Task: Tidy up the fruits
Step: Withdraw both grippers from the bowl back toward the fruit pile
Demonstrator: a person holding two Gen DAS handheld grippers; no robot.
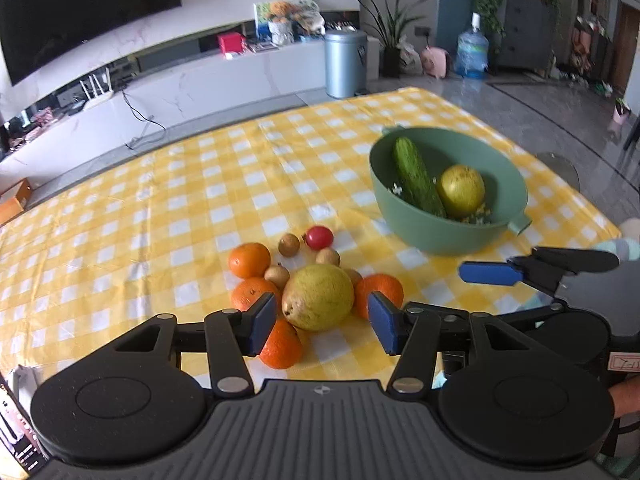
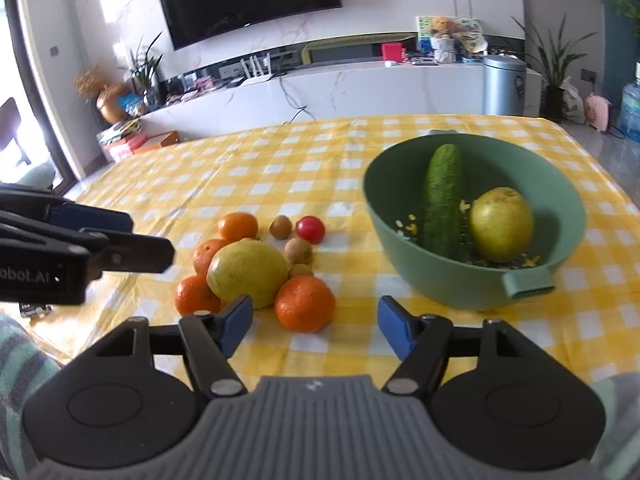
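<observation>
A pile of fruit lies on the yellow checked cloth: a large yellow-green pear (image 1: 318, 298) (image 2: 248, 272), several oranges (image 1: 249, 259) (image 2: 305, 303), a few small brown fruits (image 1: 289, 245) and a red one (image 1: 319, 237) (image 2: 310, 229). My left gripper (image 1: 322, 322) hovers open, its blue pads on either side of the pear without touching it; in the right wrist view it (image 2: 140, 236) sits left of the pile. My right gripper (image 2: 316, 326) is open just before the nearest orange, and in the left wrist view it (image 1: 504, 268) is to the right.
A green bowl (image 1: 400, 236) (image 2: 440, 280) stands right of the pile and holds a cucumber (image 1: 418, 176) (image 2: 442, 200) and a second pear (image 1: 460, 191) (image 2: 500, 224). Bare cloth stretches to the left and behind. A striped sleeve (image 2: 24, 360) shows at the lower left.
</observation>
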